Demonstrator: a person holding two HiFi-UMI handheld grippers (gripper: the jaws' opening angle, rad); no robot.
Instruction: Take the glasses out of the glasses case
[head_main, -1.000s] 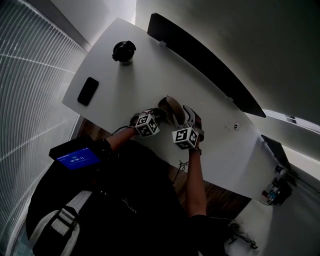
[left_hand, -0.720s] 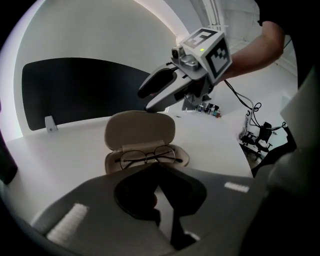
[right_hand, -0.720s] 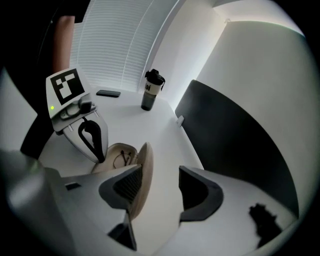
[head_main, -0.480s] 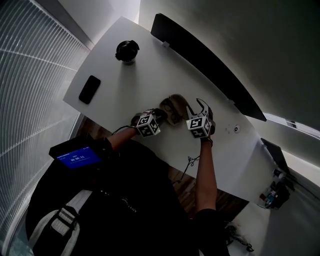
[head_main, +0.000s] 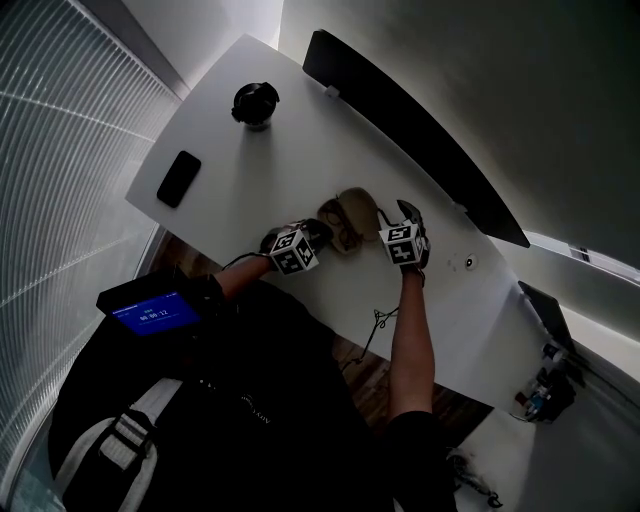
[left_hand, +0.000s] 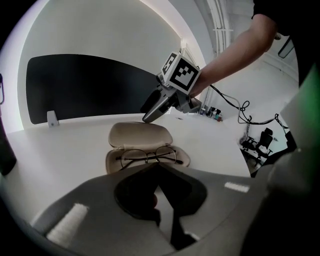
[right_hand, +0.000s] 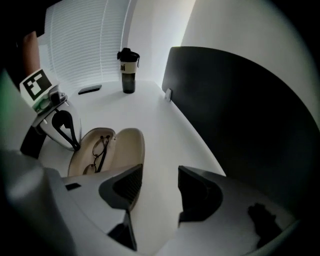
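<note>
While the glasses case (left_hand: 112, 160) lies open, glasses (left_hand: 148, 156) rest inside.
Left claw (left_hand: 157, 166) clenched at its rim; right claw (right_hand: 160, 176) released beside the lid (right_hand: 127, 145).

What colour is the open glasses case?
Beige; the open clamshell glasses case shows best in the left gripper view.

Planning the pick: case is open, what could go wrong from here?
1. The glasses are thin wire lying flat in the case; the open right hand-held gripper could pinch a lens or bend the frame.
2. The left hand-held gripper is shut at the case's near rim; if it isn't pinning it, the case may lift too.
</note>
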